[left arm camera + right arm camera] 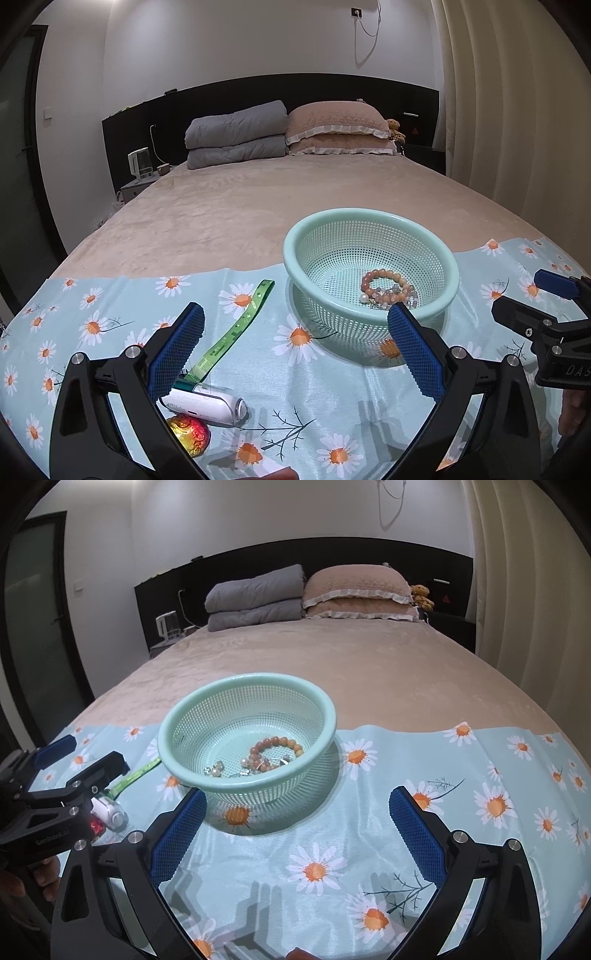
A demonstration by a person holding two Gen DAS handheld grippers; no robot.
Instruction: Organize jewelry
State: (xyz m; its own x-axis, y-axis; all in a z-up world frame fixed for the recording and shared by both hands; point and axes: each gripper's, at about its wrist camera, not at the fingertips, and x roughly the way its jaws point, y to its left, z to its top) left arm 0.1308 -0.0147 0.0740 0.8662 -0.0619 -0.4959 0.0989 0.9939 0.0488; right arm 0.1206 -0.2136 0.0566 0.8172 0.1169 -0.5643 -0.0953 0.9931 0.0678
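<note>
A mint green mesh basket (369,236) (247,686) sits on a daisy-print cloth (325,369) (369,812) at the foot of the bed. Inside lie a beaded bracelet (388,286) (277,746), pearl pieces (216,770) and other small jewelry. My left gripper (295,332) is open and empty, just in front and left of the basket; it also shows in the right wrist view (79,755). My right gripper (297,812) is open and empty, in front of the basket; it also shows in the left wrist view (524,295).
A green strap (240,328), a white capsule-shaped case (207,402) and a shiny red-gold ball (188,434) lie on the cloth at the left. Folded grey quilt (236,134), pink pillows (340,127) and a teddy bear (395,127) lie at the headboard.
</note>
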